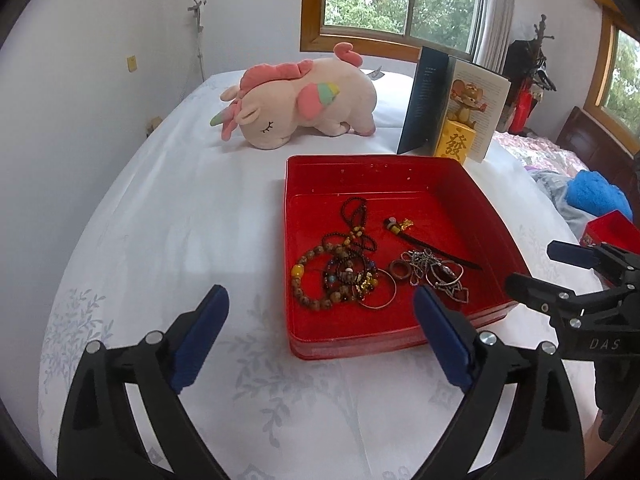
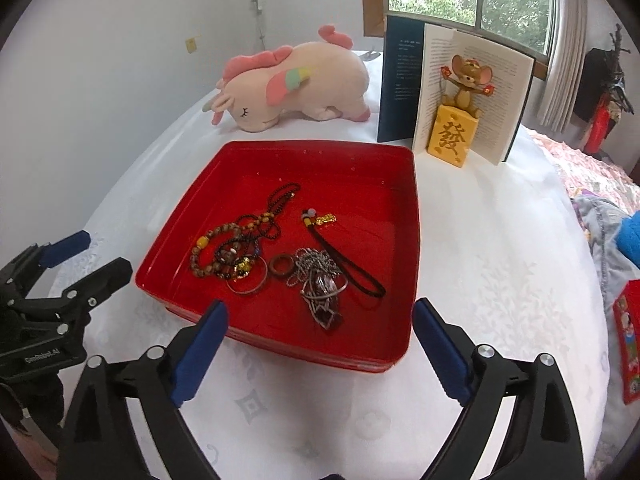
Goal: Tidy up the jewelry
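Both tongs released, empty, near the red tray (image 2: 400, 240).
Left gripper (image 1: 320, 340), right gripper (image 2: 316, 344): single out one piece from the jewelry (image 2: 280, 260) at frame centre.

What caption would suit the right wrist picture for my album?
Open right gripper poised before a red tray of tangled jewelry on a white bed.

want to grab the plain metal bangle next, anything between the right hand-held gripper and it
Only the red tray's near wall lies between the open right hand-held gripper and the metal bangle. The beaded bracelets overlap the bangle's far side.
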Tool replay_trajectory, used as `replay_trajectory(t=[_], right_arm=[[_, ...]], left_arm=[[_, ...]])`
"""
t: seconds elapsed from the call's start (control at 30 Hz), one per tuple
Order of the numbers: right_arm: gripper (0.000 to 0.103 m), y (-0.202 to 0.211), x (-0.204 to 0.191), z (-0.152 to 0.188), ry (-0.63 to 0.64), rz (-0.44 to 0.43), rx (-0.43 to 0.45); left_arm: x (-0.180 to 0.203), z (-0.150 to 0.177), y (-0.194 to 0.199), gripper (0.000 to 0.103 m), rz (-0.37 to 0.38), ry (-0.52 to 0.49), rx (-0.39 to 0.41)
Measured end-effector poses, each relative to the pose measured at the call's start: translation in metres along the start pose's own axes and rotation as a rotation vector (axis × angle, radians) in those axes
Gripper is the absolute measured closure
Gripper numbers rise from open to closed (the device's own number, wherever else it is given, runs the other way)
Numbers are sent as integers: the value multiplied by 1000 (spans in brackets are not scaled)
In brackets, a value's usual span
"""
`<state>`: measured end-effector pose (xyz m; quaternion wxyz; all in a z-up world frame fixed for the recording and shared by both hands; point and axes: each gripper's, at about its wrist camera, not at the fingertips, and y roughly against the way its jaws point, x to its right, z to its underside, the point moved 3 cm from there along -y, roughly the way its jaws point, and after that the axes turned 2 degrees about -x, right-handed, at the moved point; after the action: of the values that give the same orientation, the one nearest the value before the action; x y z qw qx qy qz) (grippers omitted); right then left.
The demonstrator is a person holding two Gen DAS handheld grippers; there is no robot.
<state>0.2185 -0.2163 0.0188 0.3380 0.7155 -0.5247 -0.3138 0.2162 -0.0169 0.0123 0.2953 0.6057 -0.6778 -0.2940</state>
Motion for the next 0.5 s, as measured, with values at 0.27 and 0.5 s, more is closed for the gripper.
replay_trajectory(t=[0.27, 0.5], right_arm=[[8, 6, -2, 11, 2, -13, -5], [7, 3, -3, 17, -13, -19, -23]], left_arm=[[2, 10, 6, 4, -45, -2, -10], [1, 17, -3, 3, -45, 9, -47]])
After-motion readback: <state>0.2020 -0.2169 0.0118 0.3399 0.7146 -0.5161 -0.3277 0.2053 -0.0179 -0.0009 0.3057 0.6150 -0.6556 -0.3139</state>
